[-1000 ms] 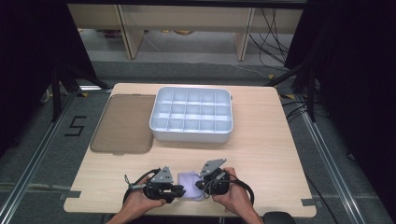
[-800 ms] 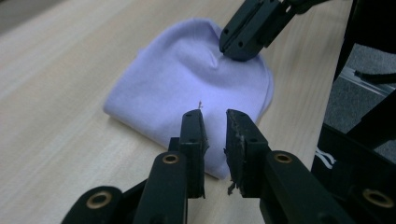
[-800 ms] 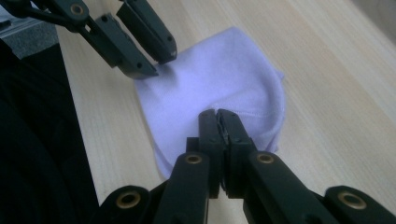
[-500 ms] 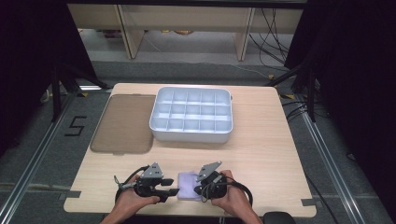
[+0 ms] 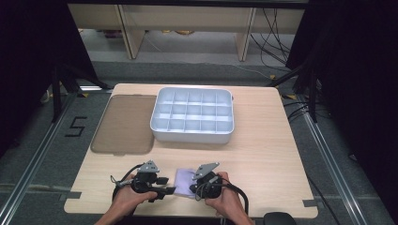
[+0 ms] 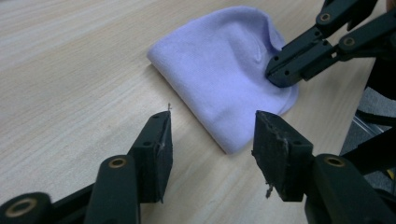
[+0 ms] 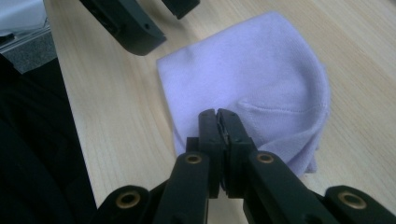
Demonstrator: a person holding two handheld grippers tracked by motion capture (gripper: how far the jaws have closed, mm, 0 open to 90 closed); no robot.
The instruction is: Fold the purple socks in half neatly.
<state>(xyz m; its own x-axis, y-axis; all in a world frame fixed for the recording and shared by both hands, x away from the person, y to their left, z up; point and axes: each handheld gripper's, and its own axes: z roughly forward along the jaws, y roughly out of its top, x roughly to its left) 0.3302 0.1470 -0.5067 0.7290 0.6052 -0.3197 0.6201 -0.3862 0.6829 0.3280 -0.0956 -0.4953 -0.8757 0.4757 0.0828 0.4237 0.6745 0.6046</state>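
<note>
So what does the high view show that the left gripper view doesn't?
High view: the white divided tray, the brown lid lying flat to its left, the whole table and the floor, and both hands.

Left gripper view: close detail. The left gripper is open short of the purple cloth, its fingers apart and touching nothing, and the right gripper is shut on the cloth's far edge, lifting a small fold.

Both: the cloth, both grippers, the tabletop.
</note>
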